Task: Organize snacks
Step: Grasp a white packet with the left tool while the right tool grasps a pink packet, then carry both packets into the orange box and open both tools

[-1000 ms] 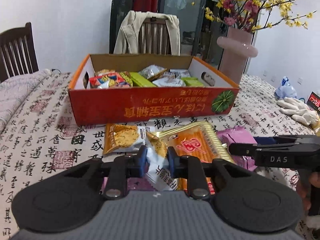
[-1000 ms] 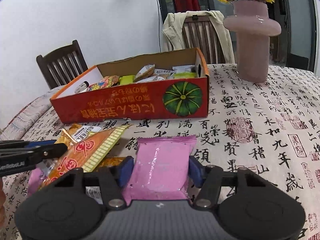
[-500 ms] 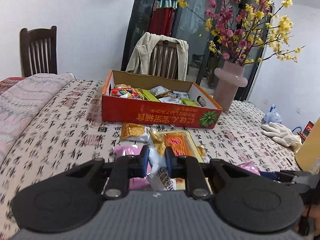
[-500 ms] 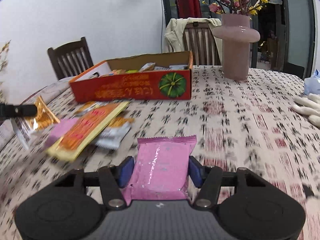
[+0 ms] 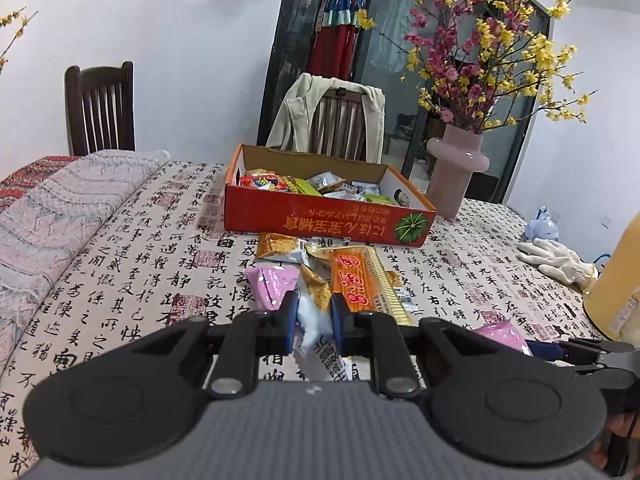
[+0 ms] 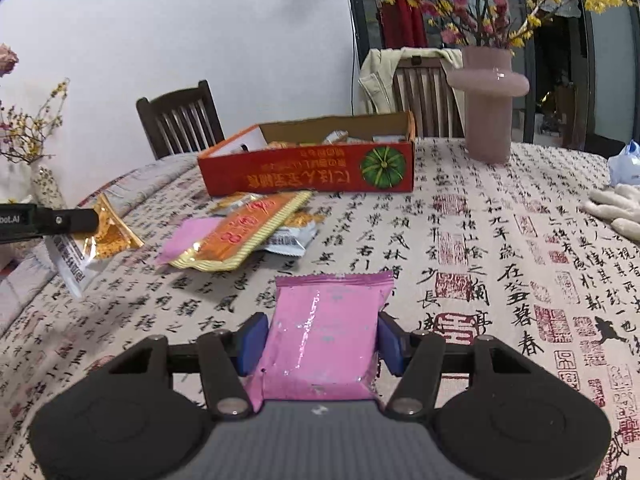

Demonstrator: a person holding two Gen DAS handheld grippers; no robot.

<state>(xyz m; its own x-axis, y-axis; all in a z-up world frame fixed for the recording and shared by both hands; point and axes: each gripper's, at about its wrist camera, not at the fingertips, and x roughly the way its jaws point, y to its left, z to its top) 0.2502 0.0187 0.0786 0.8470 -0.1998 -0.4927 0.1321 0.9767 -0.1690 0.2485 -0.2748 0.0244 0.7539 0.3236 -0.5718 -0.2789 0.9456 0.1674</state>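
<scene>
Both tongs loaded; right tongs [image 6: 318, 338] over bare cloth [image 6: 500, 240].

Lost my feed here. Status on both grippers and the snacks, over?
Left gripper shut on white packet. Right gripper shut on pink packet. Both held off the table. Box open; loose snack pile lies before it.

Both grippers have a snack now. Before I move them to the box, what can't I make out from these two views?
- Free space in the orange box: right wrist view, its near wall hides it.
- White-and-gold packet print: left wrist view, fingers cover it.
- Pink packet rear end: right wrist view, behind the gripper body.
- Yellow container: left wrist view, cut by the edge.
</scene>
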